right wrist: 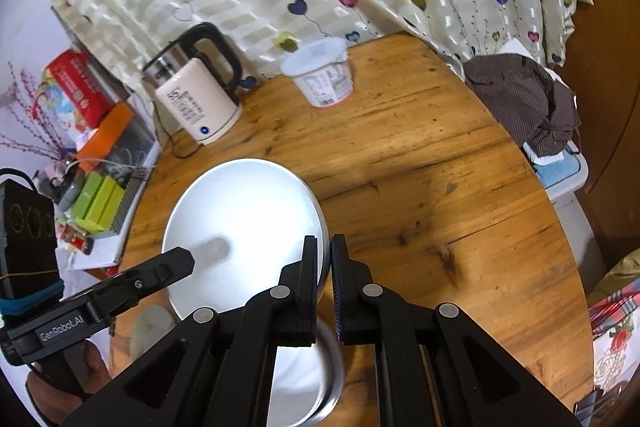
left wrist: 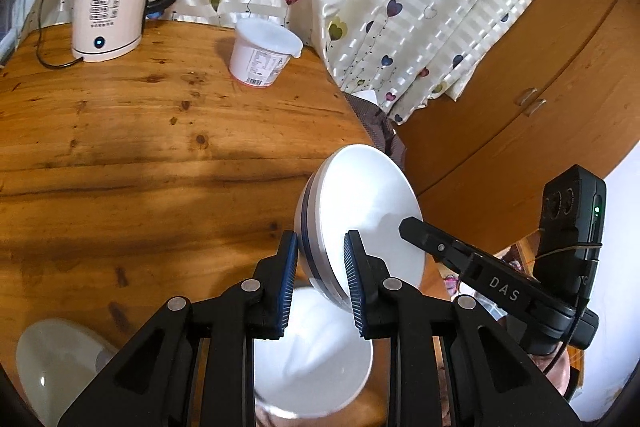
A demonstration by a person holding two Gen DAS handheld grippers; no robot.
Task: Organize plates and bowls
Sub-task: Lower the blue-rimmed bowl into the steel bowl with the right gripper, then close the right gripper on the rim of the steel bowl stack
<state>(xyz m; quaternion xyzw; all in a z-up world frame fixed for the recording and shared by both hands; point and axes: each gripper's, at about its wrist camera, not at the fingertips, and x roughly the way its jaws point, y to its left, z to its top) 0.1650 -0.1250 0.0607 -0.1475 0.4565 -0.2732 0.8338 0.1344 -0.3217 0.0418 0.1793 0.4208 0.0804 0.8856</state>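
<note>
From the left wrist, the left tongs (left wrist: 322, 267) are seen clamped on the rim of a tilted white plate (left wrist: 372, 203) raised above the worktop (left wrist: 140, 147). From the right wrist, the right tongs (right wrist: 325, 279) are pinched tight on the same plate's (right wrist: 240, 223) opposite rim.

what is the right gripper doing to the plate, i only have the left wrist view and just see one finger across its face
Observer: The right gripper is shut on the white plate's rim, one finger on each face.
Operator: anything off to the sides i cant see
Observer: Past the kettle, off the table, there is clutter: a red box, an orange box and green boxes.
Operator: and the other side
Observer: A brown striped cloth lies heaped over a blue-topped white stand beside the table's edge.
</note>
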